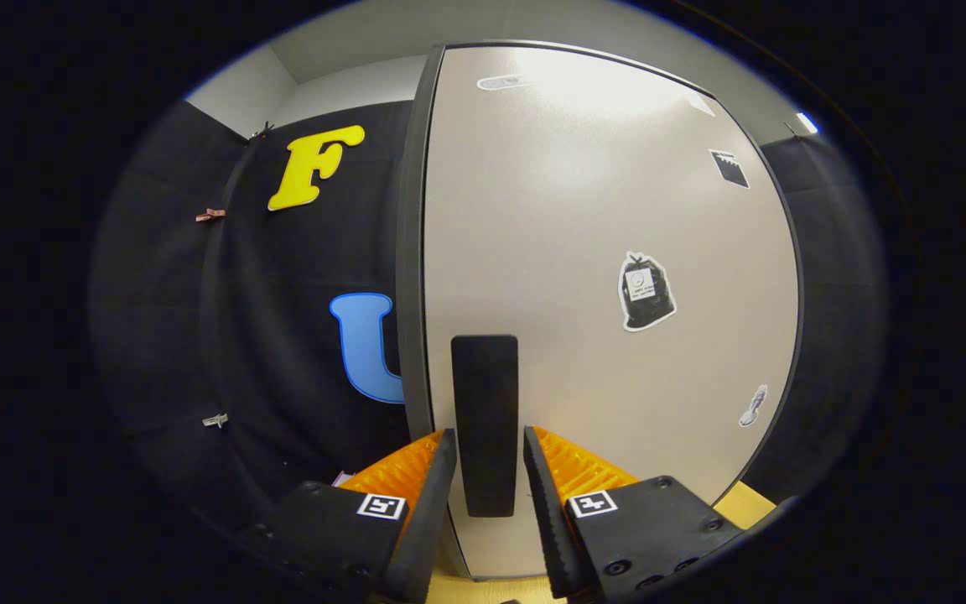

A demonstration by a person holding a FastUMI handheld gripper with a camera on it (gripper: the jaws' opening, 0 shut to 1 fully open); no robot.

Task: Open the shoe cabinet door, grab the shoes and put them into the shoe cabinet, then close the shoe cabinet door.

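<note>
The shoe cabinet door (600, 210) is a tall pale panel standing straight ahead, and it looks closed against the dark grey cabinet edge (410, 252) on its left. A black upright door handle (485, 386) sits low on the door near that edge. My gripper (489, 432) has one finger on each side of the handle's lower half. Both fingertips (448, 445) lie against its sides, so the gripper is shut on it.
Black cloth wall (282, 335) hangs left of the cabinet, with small clips (210, 216) pinned to it. Stickers, one like a black bag (646, 292), are on the door. A strip of light wooden surface (743, 503) runs under the cabinet's lower right corner.
</note>
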